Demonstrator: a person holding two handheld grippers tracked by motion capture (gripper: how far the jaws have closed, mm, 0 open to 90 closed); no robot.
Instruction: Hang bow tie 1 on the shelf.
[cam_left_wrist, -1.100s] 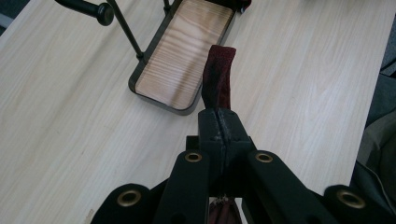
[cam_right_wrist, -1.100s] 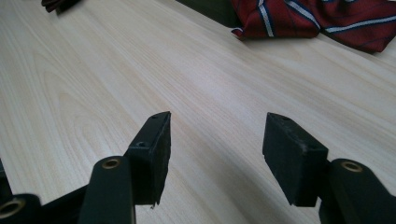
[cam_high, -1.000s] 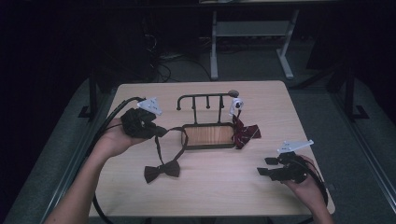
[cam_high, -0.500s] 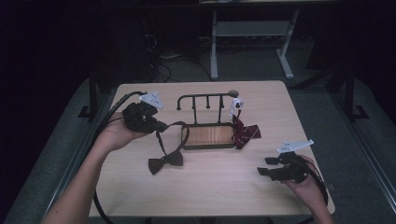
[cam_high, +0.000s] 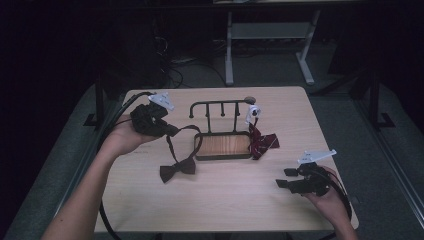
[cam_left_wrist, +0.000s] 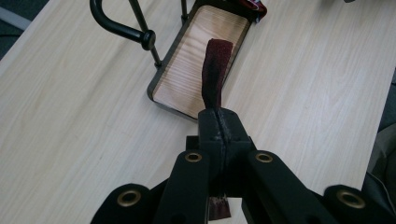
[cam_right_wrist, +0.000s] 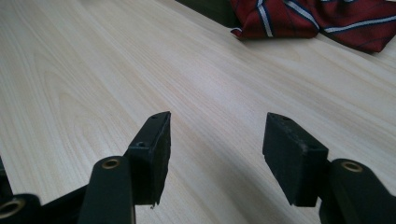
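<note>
- The left claw (cam_high: 167, 131) is clamped on the strap (cam_left_wrist: 215, 70) of the dark bow tie (cam_high: 177, 170); in the left gripper view the jaws meet tightly with the maroon band running out between them.
- Compared with a second ago, that hand has drawn a little up and towards the left edge of the desk (cam_high: 220, 200), and the strap now rises in a taut loop from the bow to the claw.
- The bow itself has slid with it: it lay lower on the desk earlier, and now it sits closer to the near-left corner of the tray (cam_high: 222, 146), just beside it and not on it.
- The bow still rests on the desk; only the strap end is lifted.
- To my eye this means the lift has begun, and the tie looks bound for the rack (cam_high: 220, 107) that stands at the back of the tray.
- The right claw (cam_high: 287, 178) has not changed: it stands open with nothing between the jaws, low over the desk at the near right.
- A striped red tie (cam_high: 262, 142) lies bunched against the right end of the tray; its folds show in the right gripper view too, well ahead of the jaws.
- The strap looks limp, so I judge the bow will swing once it clears the desk.
</note>
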